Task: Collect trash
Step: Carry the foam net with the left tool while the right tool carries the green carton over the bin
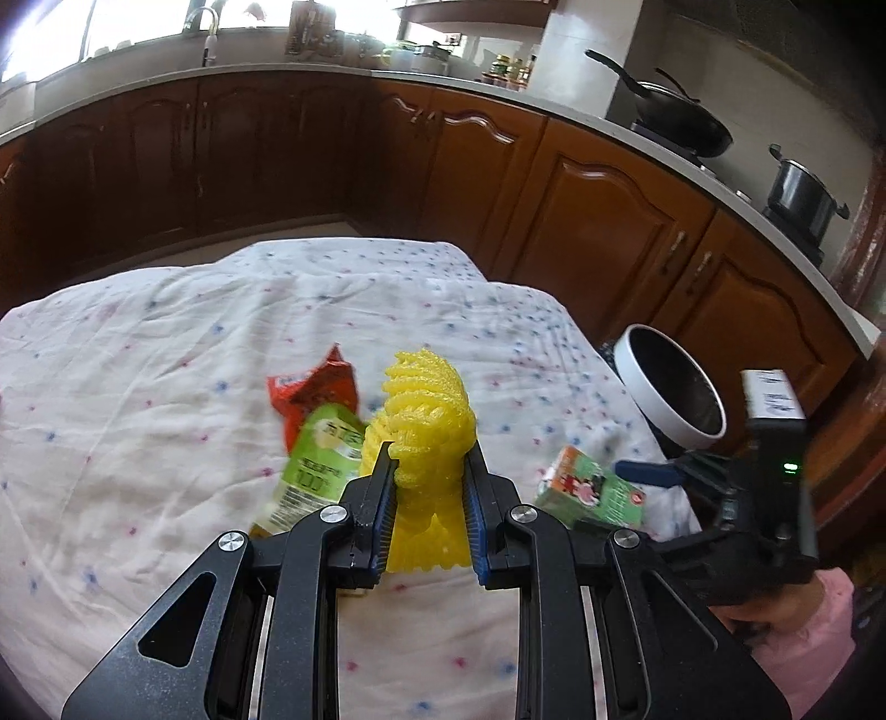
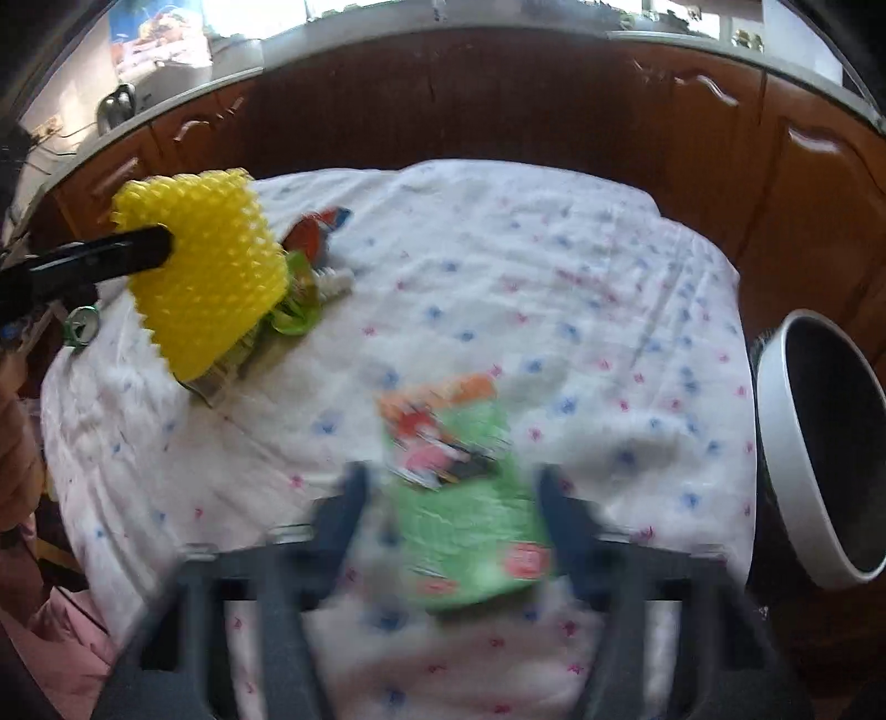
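Home kitchen; wooden cabinets (image 1: 603, 210), sink tap (image 1: 206, 33), wok (image 1: 673, 119) on stove

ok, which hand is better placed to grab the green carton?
Right. The right gripper already straddles the green juice carton on the spotted cloth, fingers either side. The left gripper is occupied, shut on the yellow foam net.

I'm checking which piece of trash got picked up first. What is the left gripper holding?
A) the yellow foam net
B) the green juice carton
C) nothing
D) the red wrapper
A: the left gripper is shut on the yellow foam net, which the right wrist view shows lifted above the cloth, while the green carton and the red wrapper still lie on the table.
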Action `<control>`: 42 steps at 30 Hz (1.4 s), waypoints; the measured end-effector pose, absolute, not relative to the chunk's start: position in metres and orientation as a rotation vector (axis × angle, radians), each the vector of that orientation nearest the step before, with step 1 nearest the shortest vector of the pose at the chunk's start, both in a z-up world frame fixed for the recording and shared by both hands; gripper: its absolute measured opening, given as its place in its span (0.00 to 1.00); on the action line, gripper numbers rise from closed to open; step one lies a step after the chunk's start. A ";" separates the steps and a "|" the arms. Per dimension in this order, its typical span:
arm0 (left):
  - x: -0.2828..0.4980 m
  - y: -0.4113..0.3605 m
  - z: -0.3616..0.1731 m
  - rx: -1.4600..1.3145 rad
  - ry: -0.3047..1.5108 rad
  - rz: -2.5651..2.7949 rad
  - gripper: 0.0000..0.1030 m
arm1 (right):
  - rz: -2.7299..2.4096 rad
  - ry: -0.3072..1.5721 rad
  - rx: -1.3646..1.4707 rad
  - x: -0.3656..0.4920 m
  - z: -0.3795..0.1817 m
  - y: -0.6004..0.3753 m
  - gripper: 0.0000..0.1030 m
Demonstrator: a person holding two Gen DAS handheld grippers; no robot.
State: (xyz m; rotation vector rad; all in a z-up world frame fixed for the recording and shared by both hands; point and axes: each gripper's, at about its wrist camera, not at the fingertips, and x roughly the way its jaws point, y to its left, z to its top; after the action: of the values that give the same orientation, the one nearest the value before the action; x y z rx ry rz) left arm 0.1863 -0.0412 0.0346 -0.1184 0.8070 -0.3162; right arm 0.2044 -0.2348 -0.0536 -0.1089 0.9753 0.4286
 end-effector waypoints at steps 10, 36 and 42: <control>0.180 -0.093 0.037 -0.069 0.802 -0.437 0.20 | 0.272 0.817 0.200 0.156 -0.021 -0.315 0.46; 0.204 -0.245 0.043 0.106 0.805 -0.636 0.20 | 0.011 0.689 0.355 0.146 0.006 -0.440 0.45; 0.221 -0.270 0.055 0.116 0.791 -0.653 0.20 | -0.012 0.684 0.364 0.161 0.011 -0.457 0.45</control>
State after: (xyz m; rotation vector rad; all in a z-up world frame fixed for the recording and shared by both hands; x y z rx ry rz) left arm 0.2211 -0.2704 0.0553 0.1157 0.7906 -0.6532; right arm 0.1606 -0.4569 0.0110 0.3645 0.6844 -0.0124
